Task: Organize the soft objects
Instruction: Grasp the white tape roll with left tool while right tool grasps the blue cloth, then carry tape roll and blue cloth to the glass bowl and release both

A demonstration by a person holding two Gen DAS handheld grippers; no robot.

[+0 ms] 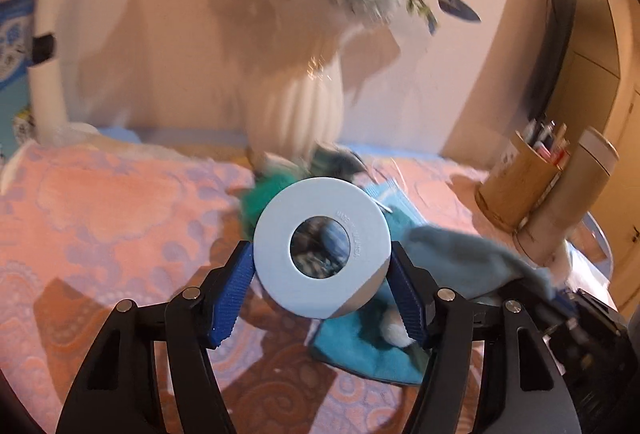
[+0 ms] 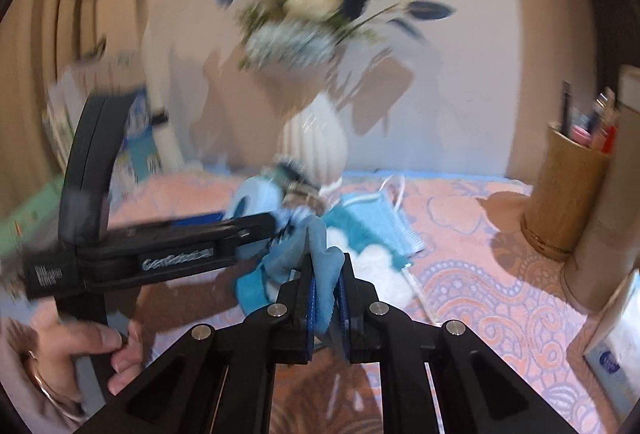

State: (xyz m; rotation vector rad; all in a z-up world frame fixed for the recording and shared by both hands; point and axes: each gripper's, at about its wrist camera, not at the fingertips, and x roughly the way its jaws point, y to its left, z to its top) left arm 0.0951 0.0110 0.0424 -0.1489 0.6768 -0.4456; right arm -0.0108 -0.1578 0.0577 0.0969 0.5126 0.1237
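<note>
The light blue cloth hangs pinched between the closed pads of the right gripper, trailing forward and left toward the left gripper, which clamps a pale blue roll, its bore facing the camera. Below both lies a teal towel and, ahead right, a face mask. The table offers open room right, before the wooden pen cup.

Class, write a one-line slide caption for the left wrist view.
Left tool grips a pale blue roll above teal cloths on a patterned pink cover.
</note>
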